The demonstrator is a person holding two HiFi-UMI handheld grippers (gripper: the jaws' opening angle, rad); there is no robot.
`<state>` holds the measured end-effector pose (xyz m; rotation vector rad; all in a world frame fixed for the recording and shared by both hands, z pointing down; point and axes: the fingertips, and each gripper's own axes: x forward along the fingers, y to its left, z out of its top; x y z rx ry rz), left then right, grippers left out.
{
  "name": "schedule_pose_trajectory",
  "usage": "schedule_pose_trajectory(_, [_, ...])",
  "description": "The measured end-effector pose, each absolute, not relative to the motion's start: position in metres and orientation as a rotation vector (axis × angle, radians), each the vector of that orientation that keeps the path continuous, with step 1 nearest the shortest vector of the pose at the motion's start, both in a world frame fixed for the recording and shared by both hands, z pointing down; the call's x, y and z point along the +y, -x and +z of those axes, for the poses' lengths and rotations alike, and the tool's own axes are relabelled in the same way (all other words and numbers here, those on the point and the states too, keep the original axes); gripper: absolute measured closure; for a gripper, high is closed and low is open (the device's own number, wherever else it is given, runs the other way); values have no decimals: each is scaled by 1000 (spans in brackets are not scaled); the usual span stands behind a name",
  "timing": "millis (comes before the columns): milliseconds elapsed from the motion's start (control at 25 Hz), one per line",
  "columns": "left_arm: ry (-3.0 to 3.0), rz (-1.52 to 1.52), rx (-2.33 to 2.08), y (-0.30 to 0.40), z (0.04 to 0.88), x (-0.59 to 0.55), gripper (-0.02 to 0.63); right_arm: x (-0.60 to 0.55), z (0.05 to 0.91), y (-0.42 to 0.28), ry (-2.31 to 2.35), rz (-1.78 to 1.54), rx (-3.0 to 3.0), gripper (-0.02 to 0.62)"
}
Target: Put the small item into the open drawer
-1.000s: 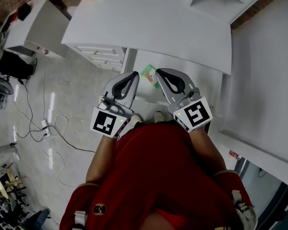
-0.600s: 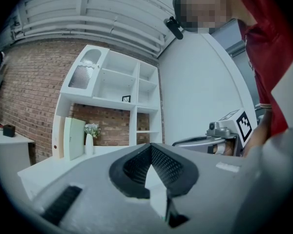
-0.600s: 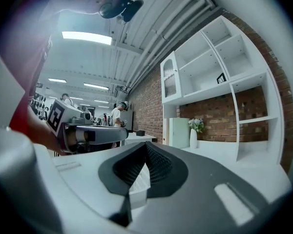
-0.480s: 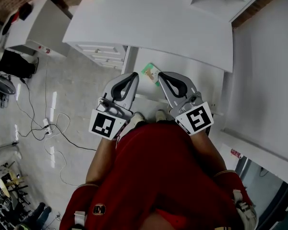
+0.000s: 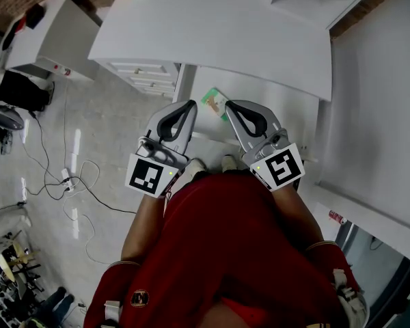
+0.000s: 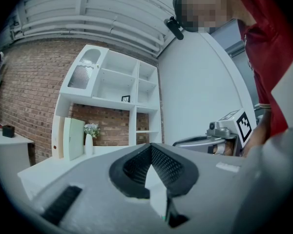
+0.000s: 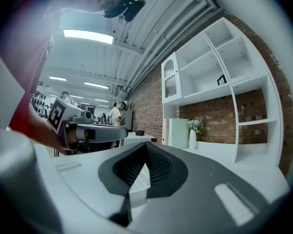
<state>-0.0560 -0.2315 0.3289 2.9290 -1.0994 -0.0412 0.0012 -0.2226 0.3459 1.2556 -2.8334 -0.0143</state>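
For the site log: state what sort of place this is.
Probably a lab or workshop staged as a room: white shelving against a brick wall, exposed ceiling pipes, loose cables on the floor.

The right gripper (image 7: 146, 150) has its jaws pressed together on nothing, the left gripper (image 7: 95, 130) is level near its left, and far right a white shelf unit (image 7: 219, 77) with a flower vase (image 7: 192, 138) backs onto a brick wall (image 7: 149, 99).

The open white drawer (image 5: 287, 111) (under the desk (image 5: 212, 33)) holds a small green item (image 5: 214, 103).
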Motion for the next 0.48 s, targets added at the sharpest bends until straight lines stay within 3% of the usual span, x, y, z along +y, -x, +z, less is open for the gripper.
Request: schedule_pose_trajectory(480, [-2936, -45, -1088, 57, 330, -230, 606, -221, 348, -2, -1276, -24, -2824, 584])
